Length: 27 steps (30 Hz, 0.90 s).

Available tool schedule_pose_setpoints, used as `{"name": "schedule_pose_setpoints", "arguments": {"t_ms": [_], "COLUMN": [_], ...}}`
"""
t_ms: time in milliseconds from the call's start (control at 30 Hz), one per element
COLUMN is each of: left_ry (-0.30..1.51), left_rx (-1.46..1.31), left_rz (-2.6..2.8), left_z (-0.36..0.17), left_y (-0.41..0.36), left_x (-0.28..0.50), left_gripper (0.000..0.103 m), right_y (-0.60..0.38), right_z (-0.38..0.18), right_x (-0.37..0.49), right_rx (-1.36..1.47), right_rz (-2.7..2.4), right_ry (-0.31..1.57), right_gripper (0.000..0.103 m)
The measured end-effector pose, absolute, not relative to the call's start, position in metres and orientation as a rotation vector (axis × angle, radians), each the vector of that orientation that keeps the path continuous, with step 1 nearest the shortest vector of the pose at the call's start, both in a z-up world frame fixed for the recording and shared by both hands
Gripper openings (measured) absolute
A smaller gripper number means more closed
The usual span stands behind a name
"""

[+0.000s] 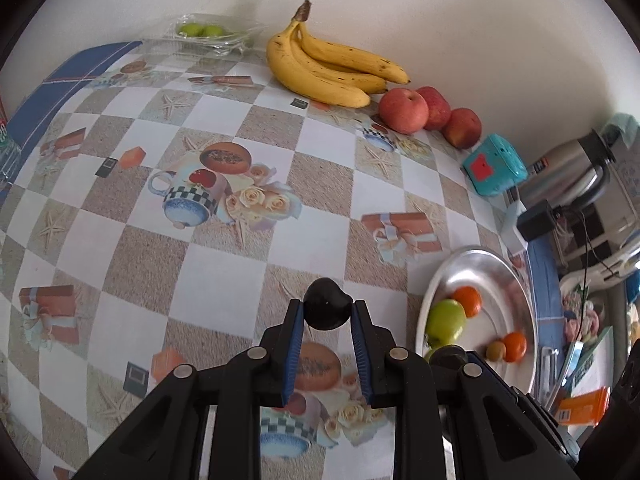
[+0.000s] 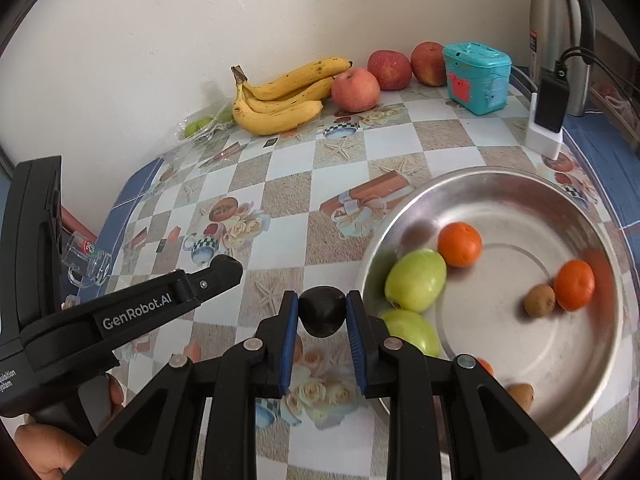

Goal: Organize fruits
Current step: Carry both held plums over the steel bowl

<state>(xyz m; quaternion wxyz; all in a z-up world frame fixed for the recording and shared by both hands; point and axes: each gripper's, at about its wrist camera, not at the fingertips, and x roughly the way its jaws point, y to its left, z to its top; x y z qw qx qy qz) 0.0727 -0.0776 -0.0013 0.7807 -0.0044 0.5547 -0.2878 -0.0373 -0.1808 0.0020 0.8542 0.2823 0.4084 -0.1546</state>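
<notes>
My left gripper is shut on a dark avocado, held above the checkered tablecloth left of the steel bowl. My right gripper is shut on a second dark avocado, just left of the bowl's rim. The bowl holds green apples, oranges and kiwis. A banana bunch and three red apples lie by the back wall. The left gripper's body shows in the right wrist view.
A clear plastic tray with green fruit sits at the back left. A teal box, a thermos and a charger stand at the back right. A glass mug lies at the table's left edge.
</notes>
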Motion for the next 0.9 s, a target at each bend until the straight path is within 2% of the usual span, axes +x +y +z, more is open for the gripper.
{"name": "schedule_pose_setpoints", "arguments": {"t_ms": [533,900], "left_ry": [1.155,1.138], "left_rx": [0.059,0.159], "left_rz": [-0.675,-0.771], "left_z": [0.016,0.019], "left_y": [-0.086,-0.124], "left_x": [0.035,0.0], "left_gripper": [0.026,0.026], "right_y": [-0.182,-0.243], "right_z": [0.009,0.005], "right_x": [-0.076,-0.125], "right_rx": [0.589,0.696], "right_rz": [-0.363,-0.533], "right_ry": [0.851,0.825], "right_gripper": [0.025,0.025]}}
